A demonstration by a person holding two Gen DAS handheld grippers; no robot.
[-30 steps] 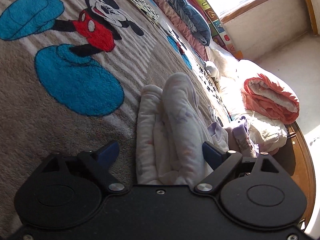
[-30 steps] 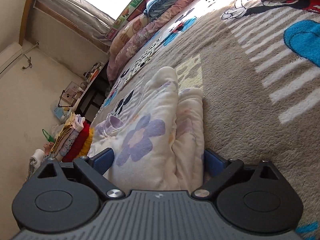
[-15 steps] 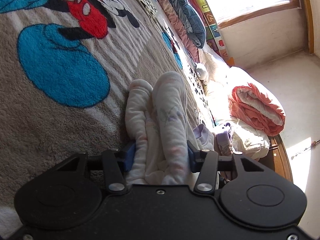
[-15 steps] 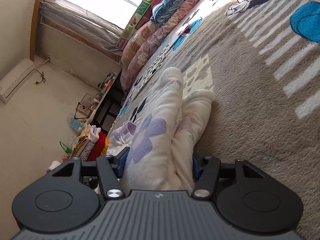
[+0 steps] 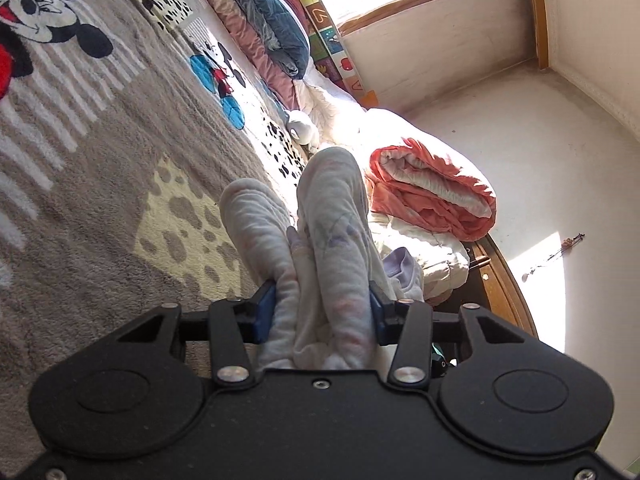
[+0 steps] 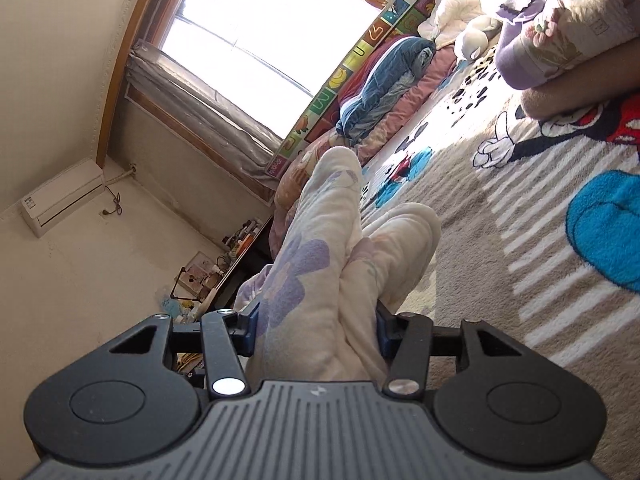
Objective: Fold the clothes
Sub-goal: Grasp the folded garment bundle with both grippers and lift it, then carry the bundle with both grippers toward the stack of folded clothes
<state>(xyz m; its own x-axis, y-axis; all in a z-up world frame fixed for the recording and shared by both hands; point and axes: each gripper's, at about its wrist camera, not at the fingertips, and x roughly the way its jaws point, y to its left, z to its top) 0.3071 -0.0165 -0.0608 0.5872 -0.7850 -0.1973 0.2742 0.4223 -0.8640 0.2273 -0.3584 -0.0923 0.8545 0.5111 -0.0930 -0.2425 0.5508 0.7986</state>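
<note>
On the bed, over a grey cartoon-mouse blanket (image 5: pixel 100 168), both grippers have hold of the same folded cream garment (image 5: pixel 320 240). The left gripper (image 5: pixel 320 314) is closed tight on one end of it, blue pads pressing into the bunched fabric from either side, and two rolled folds rise toward 12 o'clock. The right gripper (image 6: pixel 316 326) is likewise clamped on the other end, where a purple flower print (image 6: pixel 296 272) shows on the cloth. From the left wrist view an orange and white quilt (image 5: pixel 432 196) lies at 2 o'clock, near the garment. From the right wrist view a bright window (image 6: pixel 260 40) sits at 11 o'clock, and rolled bedding (image 6: pixel 384 76) lines the bed's far edge at 1 o'clock.
</note>
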